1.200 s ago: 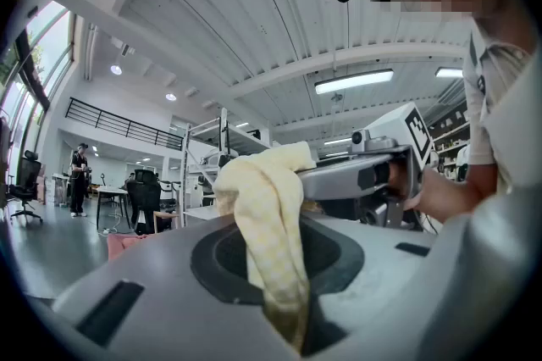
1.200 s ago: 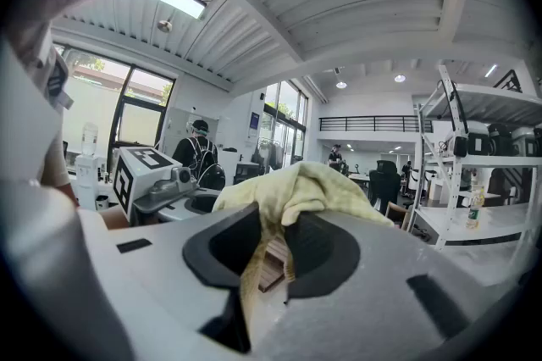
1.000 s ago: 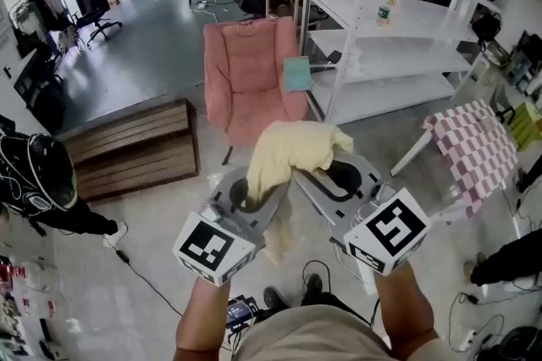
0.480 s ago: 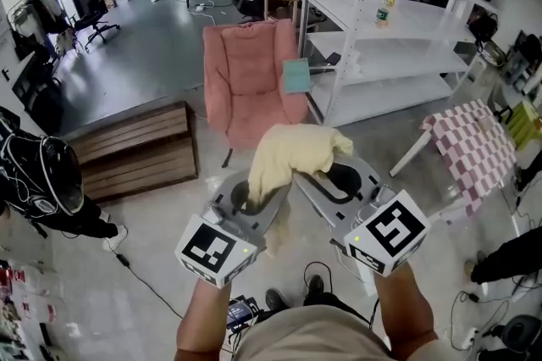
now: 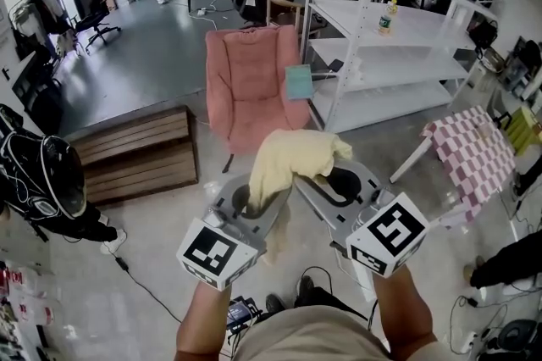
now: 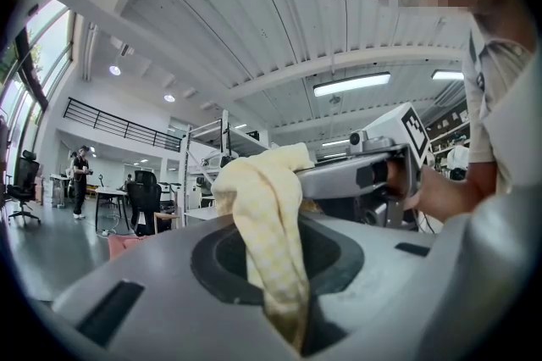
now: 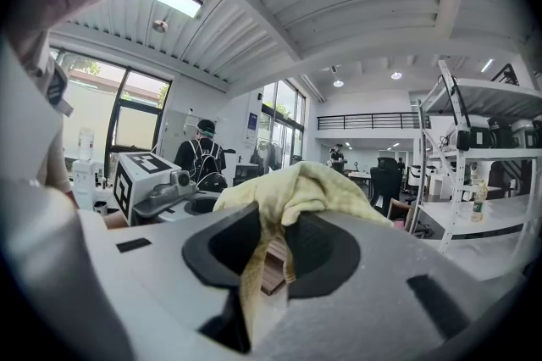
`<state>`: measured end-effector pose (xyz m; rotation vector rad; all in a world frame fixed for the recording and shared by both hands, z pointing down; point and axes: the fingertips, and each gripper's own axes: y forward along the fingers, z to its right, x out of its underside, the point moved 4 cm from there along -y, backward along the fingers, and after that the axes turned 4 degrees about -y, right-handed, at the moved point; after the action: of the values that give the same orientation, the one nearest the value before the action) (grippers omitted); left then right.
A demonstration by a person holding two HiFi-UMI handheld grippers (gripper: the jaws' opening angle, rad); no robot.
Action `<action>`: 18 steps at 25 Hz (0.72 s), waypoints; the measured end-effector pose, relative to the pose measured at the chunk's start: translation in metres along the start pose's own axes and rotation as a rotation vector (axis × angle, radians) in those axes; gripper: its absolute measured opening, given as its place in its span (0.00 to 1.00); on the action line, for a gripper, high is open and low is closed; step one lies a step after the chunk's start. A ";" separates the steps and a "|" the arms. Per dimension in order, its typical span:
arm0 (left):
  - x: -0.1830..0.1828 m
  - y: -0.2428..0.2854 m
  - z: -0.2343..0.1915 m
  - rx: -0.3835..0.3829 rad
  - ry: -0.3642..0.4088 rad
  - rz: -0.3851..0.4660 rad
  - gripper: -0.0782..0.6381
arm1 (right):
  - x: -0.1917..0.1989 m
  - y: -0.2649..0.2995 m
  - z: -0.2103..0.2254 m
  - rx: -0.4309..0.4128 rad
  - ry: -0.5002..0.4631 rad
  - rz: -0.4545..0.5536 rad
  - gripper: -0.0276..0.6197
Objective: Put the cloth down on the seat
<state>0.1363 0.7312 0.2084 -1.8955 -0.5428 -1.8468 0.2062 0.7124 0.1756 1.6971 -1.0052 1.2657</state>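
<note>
Head view: left tool [image 5: 264,186], right tool [image 5: 312,178] pinch cloth [image 5: 292,154]; open floor [image 5: 196,191] before chair [image 5: 254,115].

Floor [image 5: 152,245] carries pink armchair [image 5: 250,75], wooden platform [image 5: 135,152].

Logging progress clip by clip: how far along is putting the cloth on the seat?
Done: the yellow cloth is picked up, off any surface. In hand: the left gripper and right gripper are both shut on it, holding it in the air short of the pink chair. Left: carry it over, lower it onto the seat and release; no cloth lies there yet.
</note>
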 end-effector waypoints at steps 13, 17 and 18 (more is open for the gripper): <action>0.011 0.030 -0.046 -0.066 0.009 -0.032 0.21 | 0.018 0.044 0.043 -0.093 0.074 0.043 0.17; 0.015 0.059 -0.071 -0.091 0.007 -0.052 0.21 | 0.026 0.065 0.079 -0.126 0.079 0.052 0.17; 0.017 0.070 -0.078 -0.096 0.006 -0.056 0.21 | 0.028 0.070 0.090 -0.131 0.079 0.051 0.17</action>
<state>0.1109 0.6292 0.2237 -1.9541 -0.5191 -1.9459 0.1795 0.5991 0.1935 1.5185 -1.0668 1.2616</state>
